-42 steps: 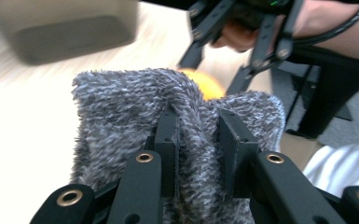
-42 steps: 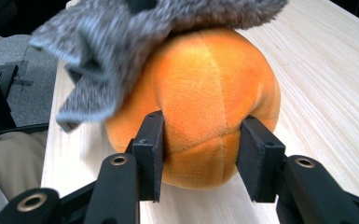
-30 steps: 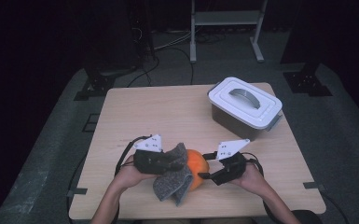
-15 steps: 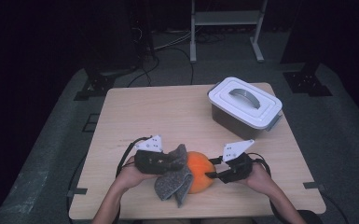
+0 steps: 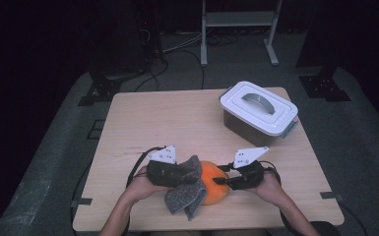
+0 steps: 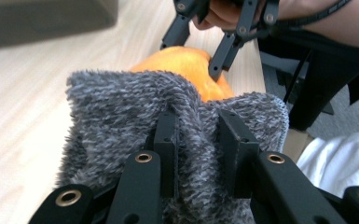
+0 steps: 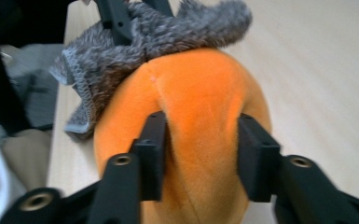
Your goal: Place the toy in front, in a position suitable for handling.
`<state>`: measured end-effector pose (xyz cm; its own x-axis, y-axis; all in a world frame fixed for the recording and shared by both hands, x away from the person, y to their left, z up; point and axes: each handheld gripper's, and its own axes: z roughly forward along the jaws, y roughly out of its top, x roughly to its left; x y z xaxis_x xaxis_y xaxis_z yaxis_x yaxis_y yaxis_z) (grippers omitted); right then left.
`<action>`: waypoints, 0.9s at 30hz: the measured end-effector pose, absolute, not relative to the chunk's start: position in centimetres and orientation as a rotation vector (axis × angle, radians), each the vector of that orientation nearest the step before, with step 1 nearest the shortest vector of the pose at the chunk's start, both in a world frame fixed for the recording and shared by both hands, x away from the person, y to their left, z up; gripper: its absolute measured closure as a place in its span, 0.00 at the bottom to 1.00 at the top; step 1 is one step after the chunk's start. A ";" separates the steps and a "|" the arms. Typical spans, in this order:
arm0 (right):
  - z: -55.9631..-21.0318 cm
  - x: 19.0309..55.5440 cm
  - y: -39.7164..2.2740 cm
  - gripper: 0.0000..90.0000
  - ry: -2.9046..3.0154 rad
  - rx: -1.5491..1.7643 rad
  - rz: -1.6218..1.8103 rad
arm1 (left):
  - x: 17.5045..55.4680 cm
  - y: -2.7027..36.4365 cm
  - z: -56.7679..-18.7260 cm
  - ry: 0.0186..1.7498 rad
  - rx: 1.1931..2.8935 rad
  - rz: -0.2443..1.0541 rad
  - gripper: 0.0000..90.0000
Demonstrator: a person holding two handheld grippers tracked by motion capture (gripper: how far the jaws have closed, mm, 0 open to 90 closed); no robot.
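- Surface [image 5: 177, 123]: light wood, seen from above, dark floor around it.
- Box [image 5: 258, 112]: white lid with grey handle, lid on, at the far right of the surface, well apart from both grippers.
- Cloth [image 5: 184, 189]: fuzzy grey, near edge, draped against the left side of the plush and touching it.
- Plush [image 5: 212, 183]: orange, rounded, soft, near edge centre, between the two grippers.
- Left gripper [image 6: 198, 140]: jaws nearly closed, pinching a fold of the cloth.
- Right gripper [image 7: 205, 140]: jaws set wide on either side of the plush, pads pressed into its sides, gripping it.
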<state>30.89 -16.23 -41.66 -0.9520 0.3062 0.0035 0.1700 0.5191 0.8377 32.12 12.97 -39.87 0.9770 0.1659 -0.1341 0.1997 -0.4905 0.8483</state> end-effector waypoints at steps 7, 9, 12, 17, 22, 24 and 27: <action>-41.3 30.5 -15.2 0.63 2.546 0.281 1.400 | 32.5 13.7 -39.7 0.314 2.097 0.017 0.79; -41.4 30.6 -15.3 0.61 2.557 0.289 1.395 | 32.6 13.7 -40.0 0.324 2.098 0.011 0.79; -41.6 31.6 -16.3 0.41 2.662 0.432 1.421 | 32.5 13.3 -40.6 0.322 2.107 -0.033 0.79; -41.9 32.4 -16.6 0.29 2.722 0.565 1.477 | 31.9 12.1 -40.7 0.248 2.126 -0.115 0.78; -43.0 32.3 -16.0 0.47 2.735 0.610 1.439 | 32.0 12.0 -40.6 0.251 2.134 -0.098 0.78; -42.4 31.8 -15.9 0.57 2.681 0.524 1.411 | 32.0 12.2 -40.0 0.255 2.118 -0.064 0.79; -42.0 31.2 -15.7 0.59 2.621 0.428 1.420 | 31.7 12.3 -39.3 0.249 2.072 -0.036 0.79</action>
<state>31.16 -15.65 -42.00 -0.9513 0.3075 0.0205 0.1850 0.5168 0.8359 31.75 12.34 -39.26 0.9783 0.1621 -0.1294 0.1920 -0.4727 0.8601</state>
